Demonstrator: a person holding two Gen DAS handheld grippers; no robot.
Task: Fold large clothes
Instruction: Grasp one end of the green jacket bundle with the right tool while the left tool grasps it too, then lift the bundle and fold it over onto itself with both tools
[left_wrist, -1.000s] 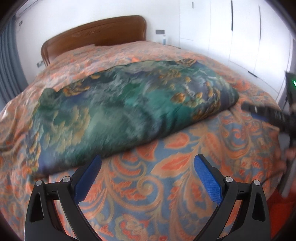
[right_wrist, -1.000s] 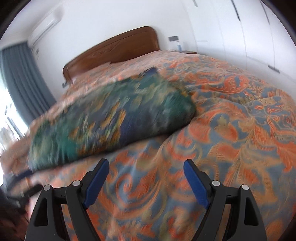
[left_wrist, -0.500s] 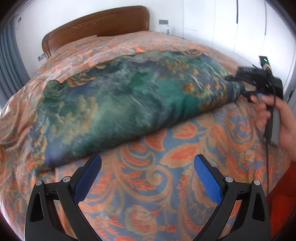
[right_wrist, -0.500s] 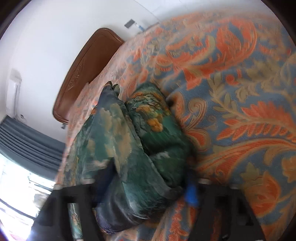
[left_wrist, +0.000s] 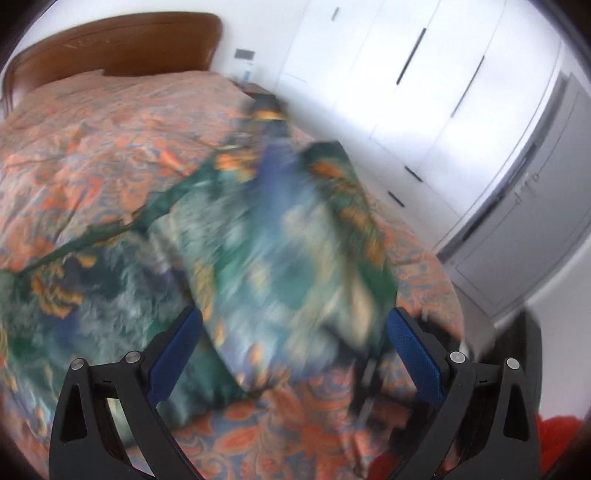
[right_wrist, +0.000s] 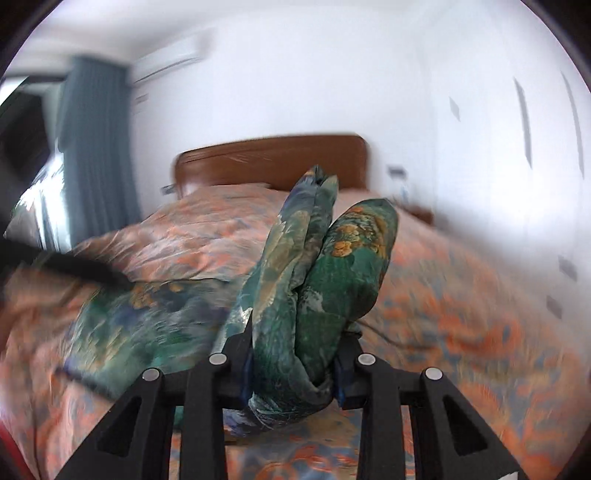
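Note:
A large green and blue patterned garment (left_wrist: 280, 258) lies folded lengthwise on the bed. My right gripper (right_wrist: 291, 373) is shut on the garment's right end (right_wrist: 321, 280) and holds it lifted, so the cloth stands up in a thick fold. In the left wrist view the lifted end is blurred and hangs over the flat part. My left gripper (left_wrist: 291, 350) is open and empty, just in front of the garment's near edge. The right gripper itself is mostly hidden behind the cloth in the left wrist view.
The bed has an orange and blue paisley cover (left_wrist: 92, 140) and a brown wooden headboard (right_wrist: 269, 162). White wardrobe doors (left_wrist: 424, 92) stand to the right. A blue curtain (right_wrist: 99, 147) hangs at the far left.
My right gripper has closed on the garment's right end and lifted it up and toward the left. My left gripper has moved closer to the garment and stays open.

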